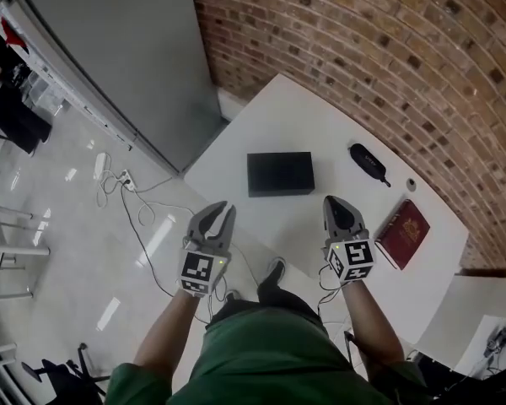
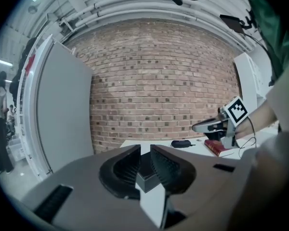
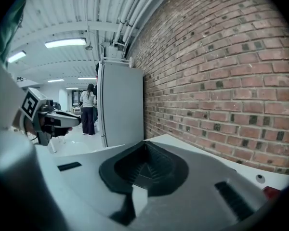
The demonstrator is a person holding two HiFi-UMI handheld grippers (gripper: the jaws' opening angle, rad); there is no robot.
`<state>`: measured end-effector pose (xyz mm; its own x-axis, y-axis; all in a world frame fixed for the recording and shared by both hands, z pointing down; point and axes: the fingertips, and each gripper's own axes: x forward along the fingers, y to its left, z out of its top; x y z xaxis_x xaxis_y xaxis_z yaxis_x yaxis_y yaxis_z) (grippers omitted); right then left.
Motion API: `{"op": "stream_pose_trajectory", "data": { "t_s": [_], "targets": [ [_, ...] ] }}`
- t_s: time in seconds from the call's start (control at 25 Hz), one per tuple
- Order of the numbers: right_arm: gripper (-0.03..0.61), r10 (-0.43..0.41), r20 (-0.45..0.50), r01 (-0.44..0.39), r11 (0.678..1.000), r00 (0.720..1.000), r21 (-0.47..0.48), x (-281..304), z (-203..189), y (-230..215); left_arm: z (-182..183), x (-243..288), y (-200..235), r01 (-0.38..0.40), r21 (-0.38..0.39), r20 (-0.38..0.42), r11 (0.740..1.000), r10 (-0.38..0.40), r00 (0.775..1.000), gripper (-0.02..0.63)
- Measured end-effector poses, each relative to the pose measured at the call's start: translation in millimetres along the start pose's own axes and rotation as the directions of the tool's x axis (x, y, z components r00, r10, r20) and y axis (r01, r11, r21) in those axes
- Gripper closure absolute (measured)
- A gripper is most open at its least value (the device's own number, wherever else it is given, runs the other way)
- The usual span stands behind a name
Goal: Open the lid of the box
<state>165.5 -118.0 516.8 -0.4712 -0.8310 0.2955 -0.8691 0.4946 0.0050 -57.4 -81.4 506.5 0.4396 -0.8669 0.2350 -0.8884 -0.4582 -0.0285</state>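
Note:
A closed black box (image 1: 280,174) lies flat on the white table (image 1: 261,108), its lid down. Both grippers hover over the table's near edge, short of the box and touching nothing. My left gripper (image 1: 225,208) points at the box's near left corner; its jaws stand a narrow gap apart, and the box (image 2: 146,176) shows through that gap in the left gripper view with nothing between the pads. My right gripper (image 1: 336,202) is to the right of the box, its tips (image 3: 144,144) meeting, with nothing held.
A black oblong case (image 1: 367,163) and a small round object (image 1: 411,184) lie right of the box. A red book (image 1: 403,233) sits by the right gripper. A brick wall (image 1: 388,49) borders the table's far side. A grey cabinet (image 1: 126,57) stands left, with cables (image 1: 126,184) on the floor.

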Motion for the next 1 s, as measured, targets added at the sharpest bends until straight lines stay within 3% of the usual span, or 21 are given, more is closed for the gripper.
{"op": "stream_pose_trajectory", "data": {
  "t_s": [0.28,0.6,0.8,1.0],
  "targets": [
    [0.531,0.081,-0.034,-0.081,0.997,0.996,-0.007,38.2,-23.6,-20.0,-34.2,43.6,-1.0,-0.016,0.023,-0.128,1.0,0.019,0.992,0.468],
    [0.466,0.094,-0.09,-0.098,0.994,0.992,-0.043,59.9,-52.3,-28.6,-80.0,83.6,0.6,0.05,0.006,-0.265,0.999,-0.047,0.963,0.391],
    [0.403,0.129,-0.113,-0.137,0.988,0.985,-0.067,73.5,-65.1,-22.2,-105.2,103.5,2.2,0.116,-0.001,-0.337,0.993,-0.109,0.935,0.334],
    [0.296,0.168,-0.185,-0.186,0.979,0.968,-0.087,89.5,-87.2,-18.2,-125.5,117.2,1.3,0.161,-0.013,-0.376,0.987,-0.154,0.914,0.318]
  ]
}}
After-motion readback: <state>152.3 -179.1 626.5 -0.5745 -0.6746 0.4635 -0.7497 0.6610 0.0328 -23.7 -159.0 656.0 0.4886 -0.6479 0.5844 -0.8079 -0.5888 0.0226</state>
